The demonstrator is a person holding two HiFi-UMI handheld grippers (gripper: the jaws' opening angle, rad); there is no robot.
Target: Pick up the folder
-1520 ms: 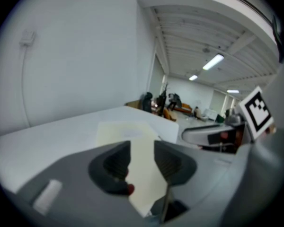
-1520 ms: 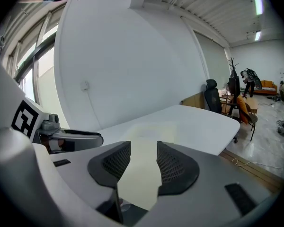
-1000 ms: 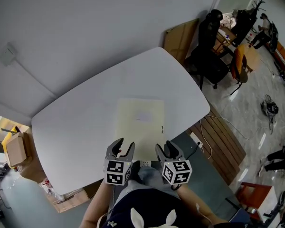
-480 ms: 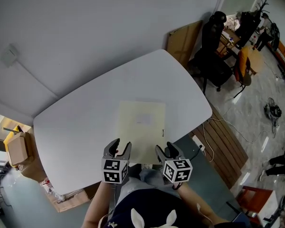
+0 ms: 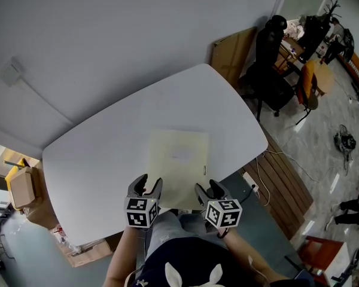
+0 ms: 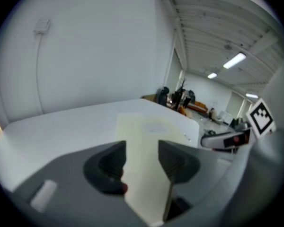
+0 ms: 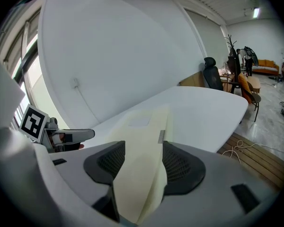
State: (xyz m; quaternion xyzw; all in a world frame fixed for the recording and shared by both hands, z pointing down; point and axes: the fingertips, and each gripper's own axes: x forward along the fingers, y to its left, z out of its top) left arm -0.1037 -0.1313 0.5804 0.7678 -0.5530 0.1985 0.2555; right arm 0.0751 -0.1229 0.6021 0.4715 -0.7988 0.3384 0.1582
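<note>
While my left gripper (image 5: 146, 183) and right gripper (image 5: 208, 188) straddle the flat cream folder (image 5: 178, 166), jaws just opened wider, shallow bites may drop it.

Open tabletop (image 5: 90, 154) lies all round the folder (image 5: 178, 160), seemingly.

Pale cream folder (image 5: 178, 163) lies closed on the white table (image 5: 107, 154).

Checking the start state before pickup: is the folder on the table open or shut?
Shut. The folder shows a single plain cream cover lying flat on the table, with no second leaf or inside pages spread out beside it.
</note>
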